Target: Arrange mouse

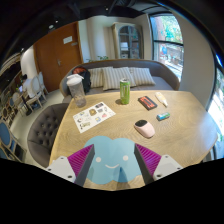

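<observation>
A pale pink mouse lies on the wooden table, ahead of my fingers and to the right. My gripper is shut on a light blue cloud-shaped soft pad with a smiling face. The pad fills the gap between both magenta finger pads and hides the table's near edge.
A green bottle stands at the table's far side, and a grey jug at its far left. A printed sheet, a brown case and a small blue object lie on the table. A grey chair is at the left, a sofa beyond.
</observation>
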`<state>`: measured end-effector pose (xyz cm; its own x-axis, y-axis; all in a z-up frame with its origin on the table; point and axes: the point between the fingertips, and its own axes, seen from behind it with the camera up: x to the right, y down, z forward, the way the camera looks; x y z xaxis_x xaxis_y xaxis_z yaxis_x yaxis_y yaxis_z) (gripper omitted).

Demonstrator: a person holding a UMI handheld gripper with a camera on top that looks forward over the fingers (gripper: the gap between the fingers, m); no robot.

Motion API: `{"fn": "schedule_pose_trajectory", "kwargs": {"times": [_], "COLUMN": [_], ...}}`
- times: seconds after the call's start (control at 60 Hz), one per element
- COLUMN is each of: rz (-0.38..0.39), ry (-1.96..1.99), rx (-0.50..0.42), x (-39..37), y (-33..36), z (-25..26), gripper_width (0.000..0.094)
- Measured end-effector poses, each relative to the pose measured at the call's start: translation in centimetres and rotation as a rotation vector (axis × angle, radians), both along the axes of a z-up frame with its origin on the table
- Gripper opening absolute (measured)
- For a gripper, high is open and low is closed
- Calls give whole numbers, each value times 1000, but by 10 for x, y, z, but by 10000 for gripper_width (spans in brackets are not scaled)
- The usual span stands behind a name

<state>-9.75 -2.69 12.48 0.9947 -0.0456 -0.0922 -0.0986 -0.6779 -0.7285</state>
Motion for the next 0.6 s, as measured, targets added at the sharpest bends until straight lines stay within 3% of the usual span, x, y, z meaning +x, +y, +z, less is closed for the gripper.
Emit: {"fn": "schedule_pose_trajectory", "kwargs": {"times": [0.35, 0.6], "rz": [-21, 51], "ry": [-114, -131], "rx": [-3, 71], "x": [102, 159], "y": [13, 84], "z": [-55, -111], "gripper_width": [819, 800]}}
